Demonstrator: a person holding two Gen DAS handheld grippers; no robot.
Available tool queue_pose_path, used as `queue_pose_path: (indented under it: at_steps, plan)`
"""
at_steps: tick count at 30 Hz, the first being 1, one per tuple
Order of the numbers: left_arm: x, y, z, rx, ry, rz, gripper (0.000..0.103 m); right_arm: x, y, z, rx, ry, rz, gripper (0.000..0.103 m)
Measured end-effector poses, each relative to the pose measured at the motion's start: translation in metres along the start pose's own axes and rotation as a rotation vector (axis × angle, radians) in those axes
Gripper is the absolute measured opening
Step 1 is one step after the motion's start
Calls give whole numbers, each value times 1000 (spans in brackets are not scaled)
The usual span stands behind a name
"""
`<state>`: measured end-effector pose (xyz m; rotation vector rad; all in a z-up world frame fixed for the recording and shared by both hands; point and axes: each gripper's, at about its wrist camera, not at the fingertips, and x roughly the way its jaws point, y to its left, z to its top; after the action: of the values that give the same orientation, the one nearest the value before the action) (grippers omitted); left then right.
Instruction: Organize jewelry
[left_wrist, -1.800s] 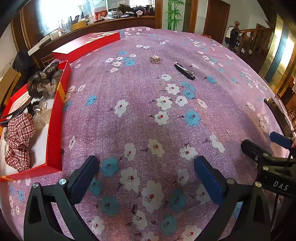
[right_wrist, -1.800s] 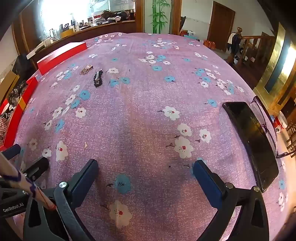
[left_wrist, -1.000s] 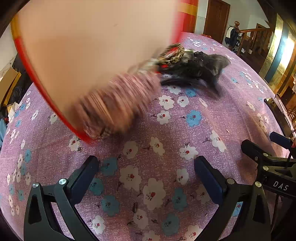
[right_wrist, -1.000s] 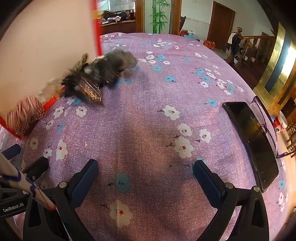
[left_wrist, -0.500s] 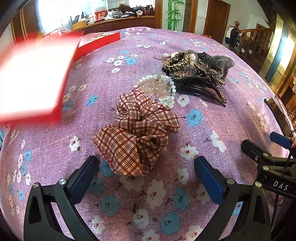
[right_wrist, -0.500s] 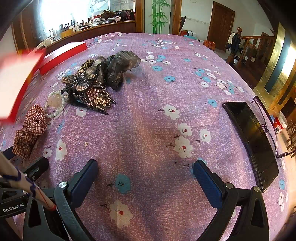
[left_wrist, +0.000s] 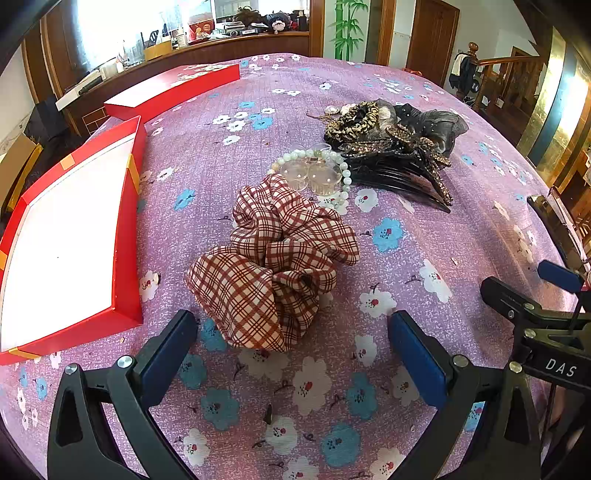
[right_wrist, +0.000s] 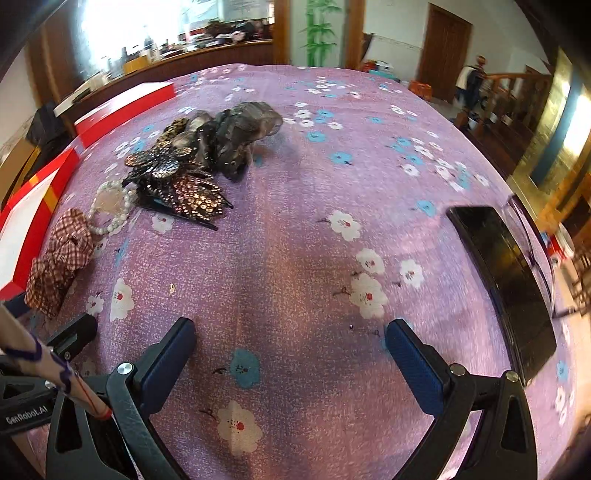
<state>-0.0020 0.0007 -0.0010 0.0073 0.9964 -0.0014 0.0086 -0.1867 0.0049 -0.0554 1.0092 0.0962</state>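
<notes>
Left wrist view: plaid scrunchie (left_wrist: 275, 262) is seen just ahead of the wide-spread left gripper (left_wrist: 291, 349).
Right gripper (right_wrist: 290, 354): held wide, nothing grasped; hair clips (right_wrist: 184, 173) well ahead-left.

soft checked cloth scrunchie (left_wrist: 273, 258), glossy pearly bead bracelet (left_wrist: 334, 166), shiny black plastic comb (left_wrist: 399, 173), matt woven floral tablecloth (left_wrist: 406, 236), glossy red cardboard box (left_wrist: 125, 229)

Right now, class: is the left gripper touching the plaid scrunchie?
Apart. In the left wrist view, the left gripper is open and flowered cloth shows between each finger and the plaid scrunchie.
</notes>
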Motion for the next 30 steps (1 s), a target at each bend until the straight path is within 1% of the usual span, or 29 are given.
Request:
queue_pose_path:
  at_steps: [2,5,7,8,10,11,12,14,15,16,17,19,20,22,24,25,30]
  plan:
    - [0,0,0,-1,0,0,103,3,-2,6,-39,20,32,103]
    - [-2,0,0,-14,0,10,103,-3,-13,7,17,11,86,103]
    - [-3,0,-1,-20,1,12,103,-19,-22,4,83,-32,121,103]
    - [-3,-1,-1,-17,2,13,103,-30,-25,1,106,-81,122,103]
    - [-7,-2,-2,-10,24,20,103,-47,-21,-1,86,-132,108,103]
    - [-12,-1,-5,-20,8,40,103,-54,-18,-2,73,-151,108,103]
    - [-20,-1,-8,-27,-34,50,102,-64,-16,-4,71,-183,104,103]
    - [-44,-1,-16,-37,-129,48,102,-78,-11,-5,62,-231,72,103]
    - [-54,1,-18,-42,-157,48,102,-85,-8,-7,53,-250,64,103]
    - [-68,2,-21,-44,-205,49,102,-92,-6,-8,48,-269,59,103]
    - [-84,4,-24,-47,-266,69,102,-99,-3,-9,48,-289,62,103]
    - [-101,8,-27,-59,-324,95,102,-109,2,-11,35,-316,70,103]
    - [-109,10,-28,-61,-349,91,102,-114,7,-11,21,-332,66,102]
    - [-116,12,-29,-65,-359,95,102,-117,11,-12,9,-340,62,101]
    - [-122,12,-32,-60,-380,103,102,-115,14,-13,5,-330,77,97]
    - [-122,13,-30,-57,-382,105,102,-114,14,-12,5,-324,84,96]
    - [-116,21,-28,-56,-349,101,102,-110,22,-14,-29,-305,73,96]
